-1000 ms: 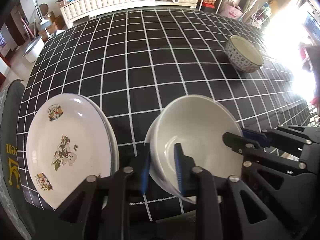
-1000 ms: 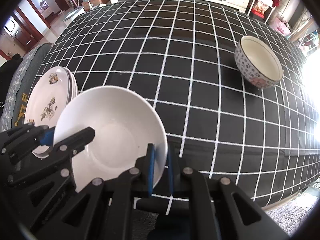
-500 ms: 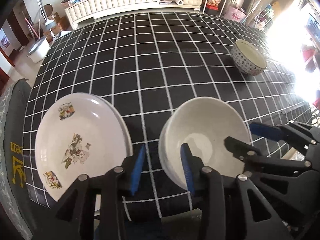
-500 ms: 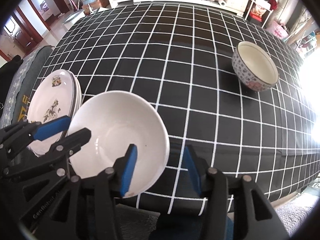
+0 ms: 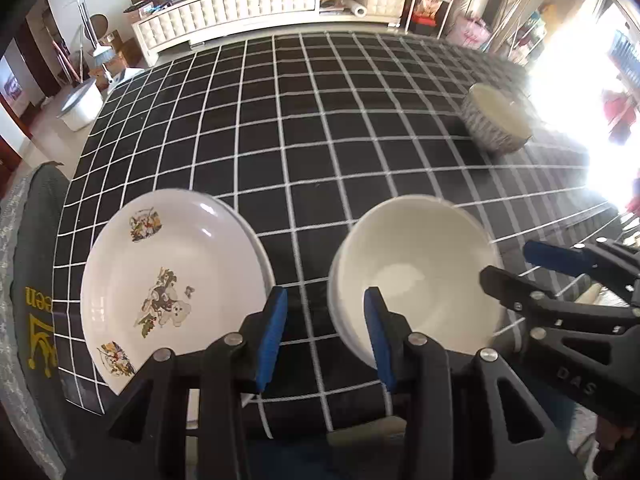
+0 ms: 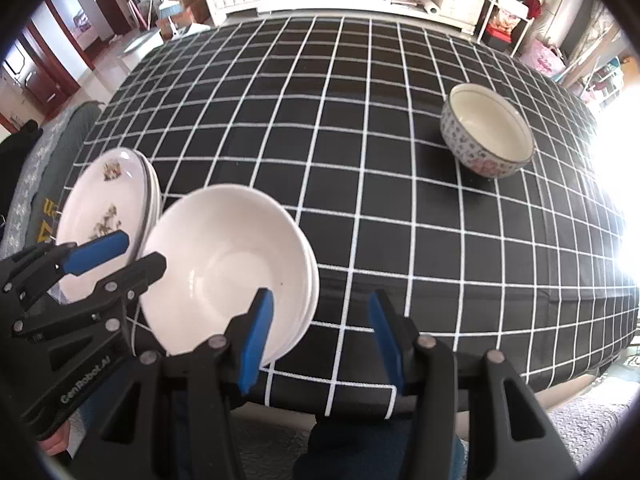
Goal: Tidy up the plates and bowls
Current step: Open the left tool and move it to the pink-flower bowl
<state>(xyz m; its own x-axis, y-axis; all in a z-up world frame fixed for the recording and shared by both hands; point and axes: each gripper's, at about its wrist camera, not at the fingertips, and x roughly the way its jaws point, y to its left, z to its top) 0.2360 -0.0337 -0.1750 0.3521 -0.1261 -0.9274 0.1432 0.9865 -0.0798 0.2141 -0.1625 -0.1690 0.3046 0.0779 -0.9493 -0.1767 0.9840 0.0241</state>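
A stack of plain white bowls [image 5: 416, 264] [image 6: 224, 256] rests near the front edge of the table. Its left rim lies between the blue pads of my left gripper [image 5: 324, 300], whose jaws are opening and do not press on it. My right gripper [image 6: 320, 300] stands open over the stack's right rim, also clear of it. Each gripper shows in the other's view: the right gripper [image 5: 506, 260] and the left gripper [image 6: 140, 250]. Left of the bowls sits a stack of cartoon-printed plates [image 5: 172, 280] [image 6: 104, 200]. A patterned bowl [image 5: 496, 120] [image 6: 488, 132] stands alone at the far right.
The table wears a black cloth with a white grid [image 5: 320, 140] [image 6: 360, 160], and its front edge is close below the grippers. A grey cushion with yellow lettering [image 5: 36, 300] lies at the left edge. A white cabinet [image 5: 240, 4] stands behind the table. Strong glare fills the right side.
Both grippers have let go of the white bowl's rim and spread their jaws, the right one widely. The right gripper has risen a little. The bowl now rests on the stack.
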